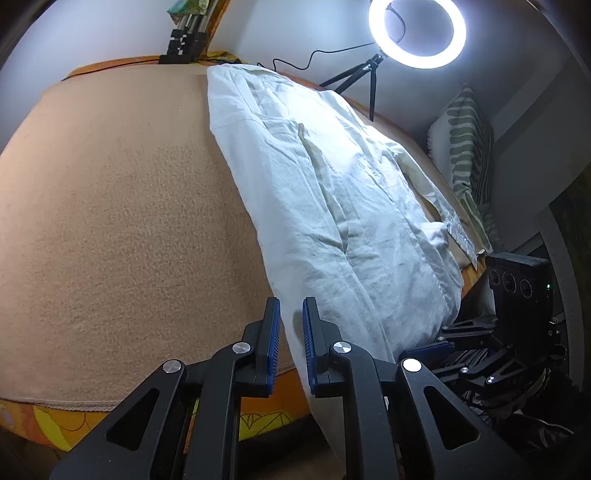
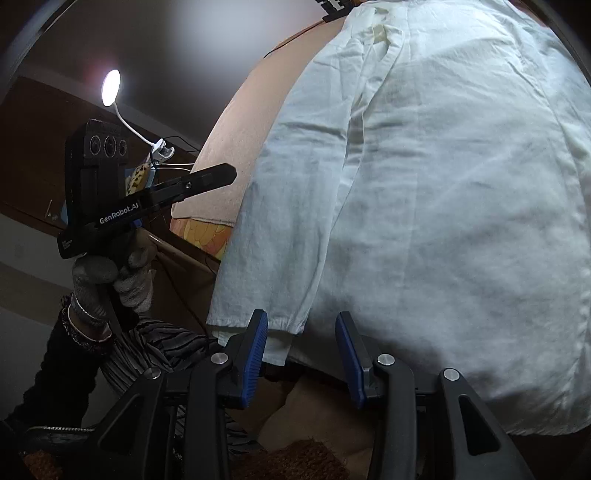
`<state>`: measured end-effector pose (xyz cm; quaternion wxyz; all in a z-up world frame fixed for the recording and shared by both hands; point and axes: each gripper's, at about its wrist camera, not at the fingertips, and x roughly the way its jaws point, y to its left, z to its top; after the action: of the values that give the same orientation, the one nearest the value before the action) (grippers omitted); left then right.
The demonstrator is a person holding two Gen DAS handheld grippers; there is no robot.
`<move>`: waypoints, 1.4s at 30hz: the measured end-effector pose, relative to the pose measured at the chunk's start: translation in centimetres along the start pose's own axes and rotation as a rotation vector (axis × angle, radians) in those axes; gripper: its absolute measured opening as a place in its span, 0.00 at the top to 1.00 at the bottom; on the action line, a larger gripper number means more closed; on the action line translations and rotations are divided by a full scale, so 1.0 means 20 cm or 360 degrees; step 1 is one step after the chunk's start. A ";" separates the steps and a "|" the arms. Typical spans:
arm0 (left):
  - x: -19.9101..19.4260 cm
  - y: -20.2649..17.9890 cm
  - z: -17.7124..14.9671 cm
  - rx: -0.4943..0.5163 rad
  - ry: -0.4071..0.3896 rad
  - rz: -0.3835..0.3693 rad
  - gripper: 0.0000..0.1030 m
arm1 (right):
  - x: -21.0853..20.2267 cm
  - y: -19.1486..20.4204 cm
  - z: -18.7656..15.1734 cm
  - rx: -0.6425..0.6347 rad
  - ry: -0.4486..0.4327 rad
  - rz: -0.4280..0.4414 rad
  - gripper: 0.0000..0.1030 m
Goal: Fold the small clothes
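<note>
A white long-sleeved shirt [image 1: 332,206] lies on a tan blanket [image 1: 122,221], its sides folded in, and its near end hangs over the bed's front edge. My left gripper [image 1: 291,325] is open with a narrow gap, at the shirt's left hem edge; the cloth edge runs between its blue pads [image 1: 273,332]. In the right wrist view the shirt [image 2: 443,203] fills the frame. My right gripper [image 2: 301,343] is open, just below the hanging sleeve cuff [image 2: 258,321], and holds nothing. The left gripper's body [image 2: 155,199] shows there in a gloved hand.
A lit ring light [image 1: 417,31] on a tripod stands behind the bed. A striped cushion [image 1: 469,147] leans at the far right. The right gripper's body [image 1: 517,295] is off the bed's right corner. A small lamp [image 2: 110,88] glows at the left.
</note>
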<state>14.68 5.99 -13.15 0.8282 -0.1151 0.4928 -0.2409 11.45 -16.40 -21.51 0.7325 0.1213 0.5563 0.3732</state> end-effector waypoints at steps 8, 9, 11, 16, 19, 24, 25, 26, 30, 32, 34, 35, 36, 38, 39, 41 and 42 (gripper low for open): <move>-0.04 0.00 0.03 0.0006 -0.0054 0.0022 0.90 | 0.09 0.05 0.00 -0.0024 0.0056 -0.0081 0.86; -0.04 0.00 0.03 0.0008 -0.0061 0.0027 0.90 | 0.11 0.07 -0.01 -0.0035 0.0057 -0.0109 0.96; -0.05 0.01 0.04 0.0013 -0.0069 0.0043 0.90 | 0.11 0.06 -0.01 -0.0024 0.0039 -0.0113 1.00; -0.04 -0.01 0.05 0.0050 -0.0071 0.0078 0.90 | -0.07 0.07 -0.03 -0.0026 -0.0076 -0.0116 1.00; -0.02 0.00 0.05 0.0026 -0.0046 0.0056 0.90 | -0.09 0.04 -0.07 -0.0005 -0.0064 -0.0133 1.00; -0.05 -0.02 -0.05 -0.0056 -0.0029 -0.0019 0.90 | -0.06 -0.01 -0.08 0.0033 -0.0045 -0.0123 1.00; -0.06 -0.03 -0.08 -0.0058 -0.0029 -0.0032 0.89 | -0.07 -0.02 -0.07 0.0044 -0.0050 -0.0111 1.00; -0.07 -0.04 -0.12 -0.0064 -0.0031 -0.0035 0.87 | -0.08 -0.02 -0.06 0.0042 -0.0057 -0.0115 1.00; -0.08 -0.04 -0.26 -0.0235 -0.0017 -0.0164 0.61 | -0.11 -0.02 -0.04 0.0008 -0.0057 -0.0113 1.00; -0.07 -0.06 -0.31 -0.0285 -0.0030 -0.0212 0.60 | -0.09 -0.01 -0.04 -0.0009 -0.0038 -0.0103 1.00; -0.06 -0.08 -0.35 -0.0278 -0.0029 -0.0163 0.55 | -0.06 0.00 -0.04 -0.0012 -0.0010 -0.0079 1.00; -0.05 -0.09 -0.36 -0.0283 -0.0029 -0.0144 0.54 | -0.03 0.01 -0.04 -0.0016 -0.0001 -0.0077 1.00; -0.04 -0.08 -0.38 -0.0312 -0.0017 -0.0158 0.54 | -0.02 0.02 -0.04 -0.0027 0.0003 -0.0084 1.00; -0.01 -0.06 -0.40 -0.0379 0.0013 -0.0190 0.54 | -0.01 0.03 -0.04 -0.0035 0.0002 -0.0091 1.00; 0.00 -0.04 -0.41 -0.0408 0.0018 -0.0202 0.54 | -0.01 0.03 -0.04 -0.0031 0.0000 -0.0085 1.00; 0.02 -0.02 -0.43 -0.0457 0.0014 -0.0233 0.54 | -0.02 0.02 -0.04 -0.0023 -0.0007 -0.0077 1.00; 0.02 -0.01 -0.44 -0.0495 0.0009 -0.0271 0.54 | -0.03 0.01 -0.05 -0.0020 -0.0008 -0.0072 1.00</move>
<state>7.16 6.02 -17.71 0.7756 -0.2825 0.5149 -0.2312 10.47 -16.80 -21.30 0.7430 0.1049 0.5545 0.3597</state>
